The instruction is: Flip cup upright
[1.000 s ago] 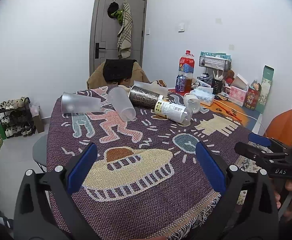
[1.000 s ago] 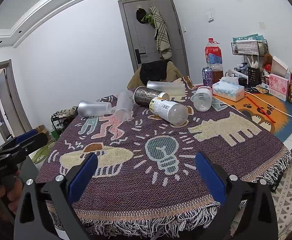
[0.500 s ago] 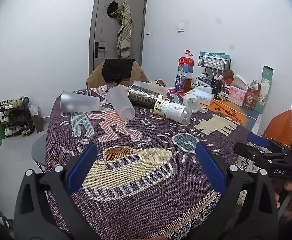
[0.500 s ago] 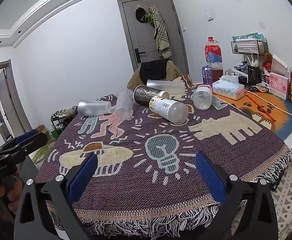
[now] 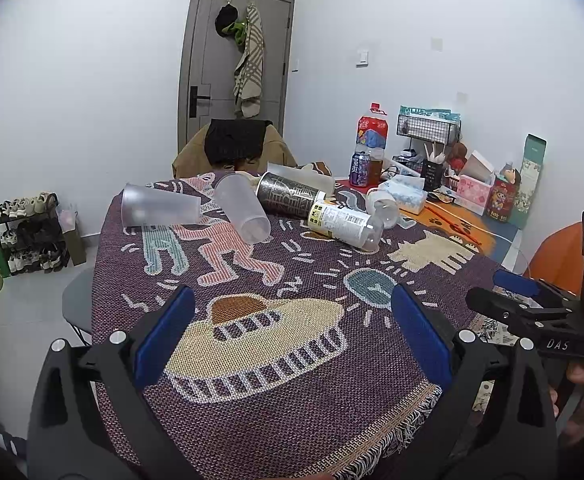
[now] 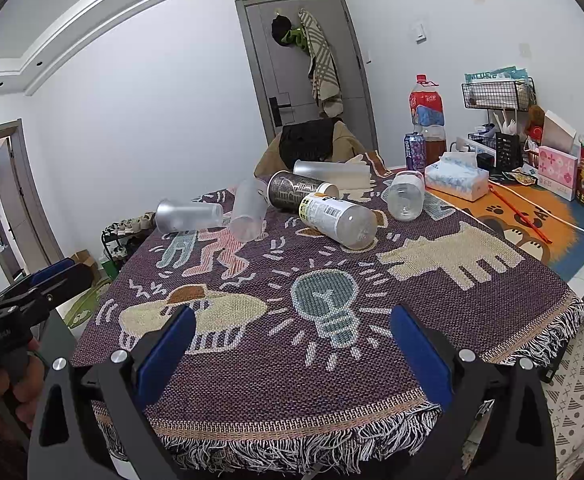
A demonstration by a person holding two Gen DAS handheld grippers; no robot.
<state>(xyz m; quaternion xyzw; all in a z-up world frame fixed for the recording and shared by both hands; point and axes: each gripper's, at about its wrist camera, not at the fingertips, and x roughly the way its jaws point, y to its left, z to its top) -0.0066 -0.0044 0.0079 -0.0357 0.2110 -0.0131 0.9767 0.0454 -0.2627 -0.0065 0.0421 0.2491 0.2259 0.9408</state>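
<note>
Hovering with both my left gripper (image 5: 290, 334) and right gripper (image 6: 288, 344) spread wide and empty, the cups (image 5: 242, 208) lie toppled, well apart; a careless nudge might roll them off the table (image 5: 371, 400).
</note>
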